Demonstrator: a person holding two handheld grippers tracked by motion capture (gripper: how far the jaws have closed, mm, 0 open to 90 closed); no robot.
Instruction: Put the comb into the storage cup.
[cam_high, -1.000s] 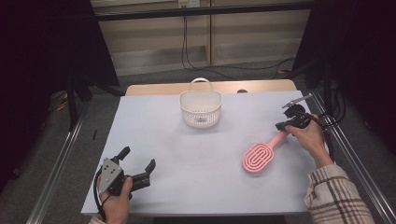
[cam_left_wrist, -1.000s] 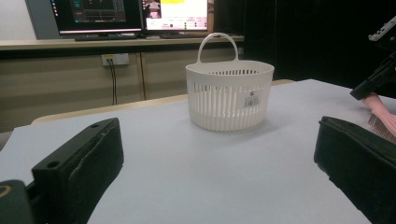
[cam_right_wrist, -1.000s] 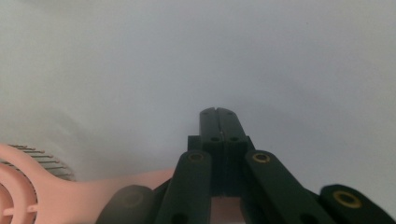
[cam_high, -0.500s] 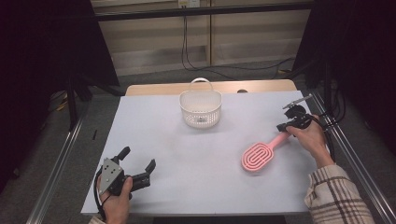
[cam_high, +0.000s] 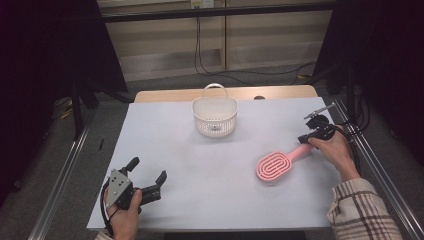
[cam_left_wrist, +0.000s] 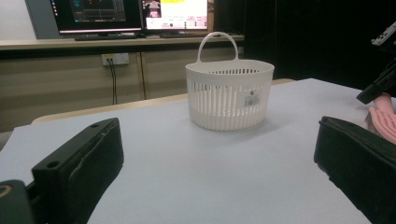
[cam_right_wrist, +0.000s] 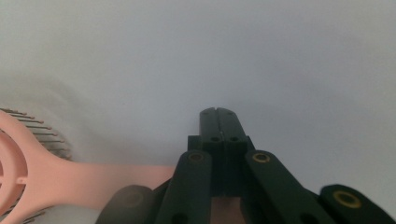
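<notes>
Brush (cam_high: 276, 166), pink, lies right of and nearer the person than the basket (cam_high: 214, 116) in the high view; over the last second it has slid a little toward the right gripper (cam_high: 314, 134), whose hand has hardly moved. That reads as a pickup just under way, the handle end tucked under the tool, probably for a move to the basket. The left gripper (cam_high: 148, 179) rests well left of the basket near the table's (cam_high: 165, 135) front edge, jaws spread and holding nothing

From the left gripper view the basket (cam_left_wrist: 229, 92) stands upright: white plastic, oval, slotted walls, a loop handle, a small label. Matte black jaws flank it, wide apart

In the right gripper view the jaws meet at their tips, pressed together; the brush's (cam_right_wrist: 88, 178) smooth handle passes beneath the linkage, so whether they pinch it I cannot tell. Thin bristles ring its looped, open head
</notes>
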